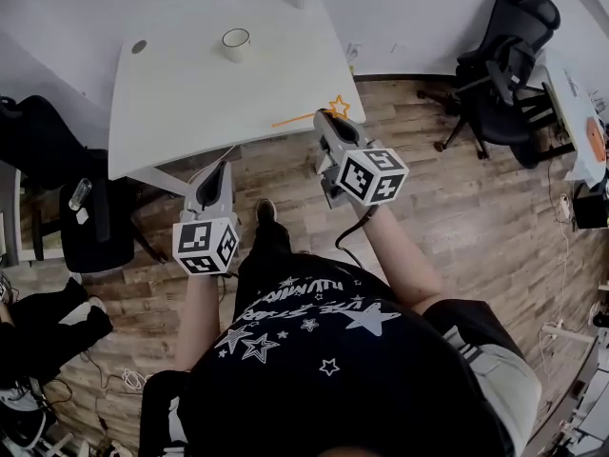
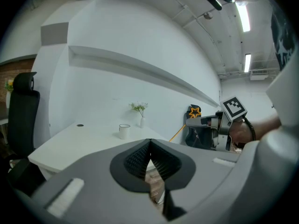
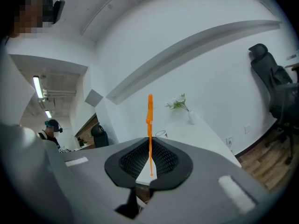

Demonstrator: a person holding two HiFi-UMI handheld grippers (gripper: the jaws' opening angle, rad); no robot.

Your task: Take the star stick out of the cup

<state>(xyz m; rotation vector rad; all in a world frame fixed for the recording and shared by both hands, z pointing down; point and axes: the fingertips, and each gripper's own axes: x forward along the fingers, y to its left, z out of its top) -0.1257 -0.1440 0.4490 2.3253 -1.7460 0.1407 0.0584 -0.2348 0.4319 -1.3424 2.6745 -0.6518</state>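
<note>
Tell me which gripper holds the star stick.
The right gripper: its fingers clamp the orange star stick, well away from the cup. The left gripper holds nothing.

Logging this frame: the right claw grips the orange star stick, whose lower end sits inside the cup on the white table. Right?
Wrong on one point: the right claw grips the star stick, but it is out of the cup, which stands apart on the white table. The head view shows it.
</note>
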